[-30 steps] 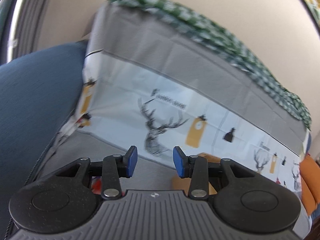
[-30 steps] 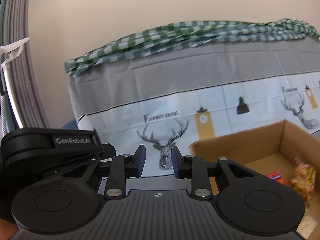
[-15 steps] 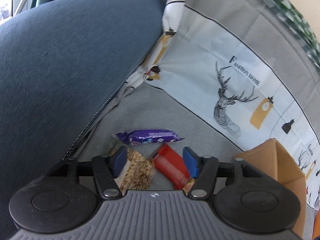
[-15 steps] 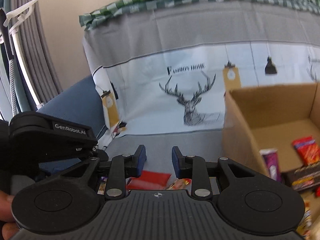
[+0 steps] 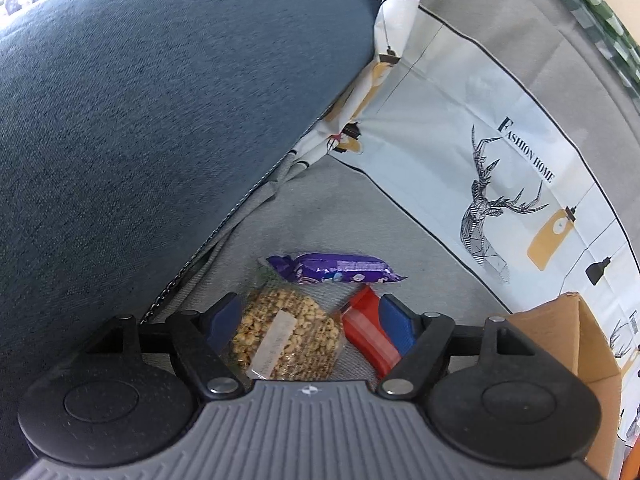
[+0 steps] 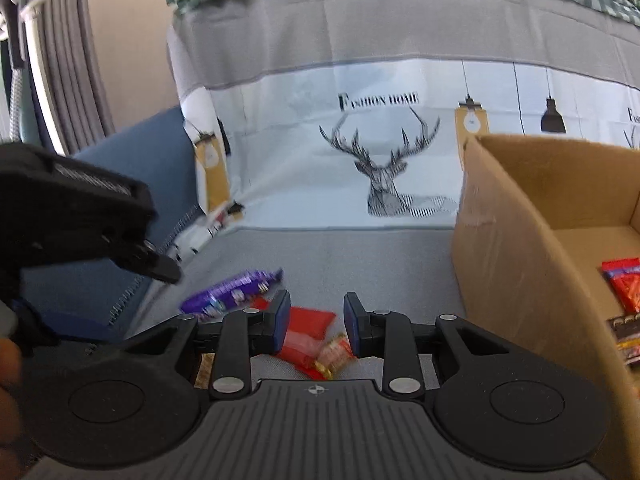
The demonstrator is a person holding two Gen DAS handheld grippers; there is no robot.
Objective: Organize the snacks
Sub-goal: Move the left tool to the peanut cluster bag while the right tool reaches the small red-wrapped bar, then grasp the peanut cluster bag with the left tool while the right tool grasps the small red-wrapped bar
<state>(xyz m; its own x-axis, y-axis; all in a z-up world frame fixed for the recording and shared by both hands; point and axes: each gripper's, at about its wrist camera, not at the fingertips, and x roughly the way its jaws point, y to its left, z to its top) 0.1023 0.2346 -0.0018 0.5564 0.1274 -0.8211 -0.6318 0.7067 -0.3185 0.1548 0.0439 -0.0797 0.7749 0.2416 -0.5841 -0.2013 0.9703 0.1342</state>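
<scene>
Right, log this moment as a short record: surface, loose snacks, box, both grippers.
surface: grey sofa cover
loose snacks: purple wrapped bar; clear bag of golden nuggets; red packet
box: open brown cardboard box, red packets inside
left gripper: jaws just opened wide, straddling the bag, not gripping
right gripper: narrow gap, nothing held

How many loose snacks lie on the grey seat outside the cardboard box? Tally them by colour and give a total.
Purple wrapper: 1
Red packet: 1
Red-and-gold wrapper, small, beside the red one: 1
Clear bag of golden-brown bits: 1
Total: 4
</scene>
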